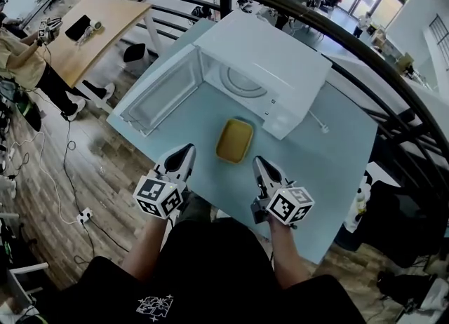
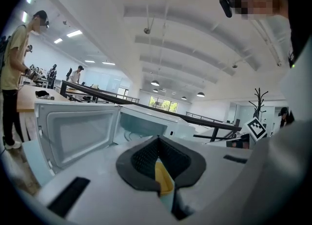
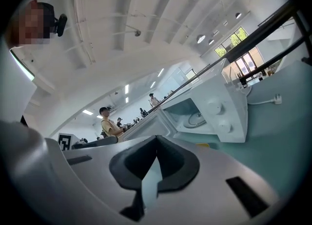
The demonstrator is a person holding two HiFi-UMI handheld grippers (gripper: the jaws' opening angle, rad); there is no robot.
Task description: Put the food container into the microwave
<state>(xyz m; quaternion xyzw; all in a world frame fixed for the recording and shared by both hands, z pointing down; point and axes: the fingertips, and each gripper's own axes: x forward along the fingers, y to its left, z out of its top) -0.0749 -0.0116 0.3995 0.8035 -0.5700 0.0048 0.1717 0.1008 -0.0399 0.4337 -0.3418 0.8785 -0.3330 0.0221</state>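
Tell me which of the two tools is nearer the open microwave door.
The left tool: the open door hangs out just ahead of it, while the right tool faces the control side of the microwave.

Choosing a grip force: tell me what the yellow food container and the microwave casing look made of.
The food container: probably plastic, opaque yellow, matte, with rounded moulded corners; ceramic cannot be excluded. The microwave: smooth white casing, faint sheen, likely painted metal or plastic.

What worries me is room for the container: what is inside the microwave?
Inside the microwave only its round turntable shows, bare where visible. The container sits outside on the table. The back of the cavity is hidden under the microwave's top.
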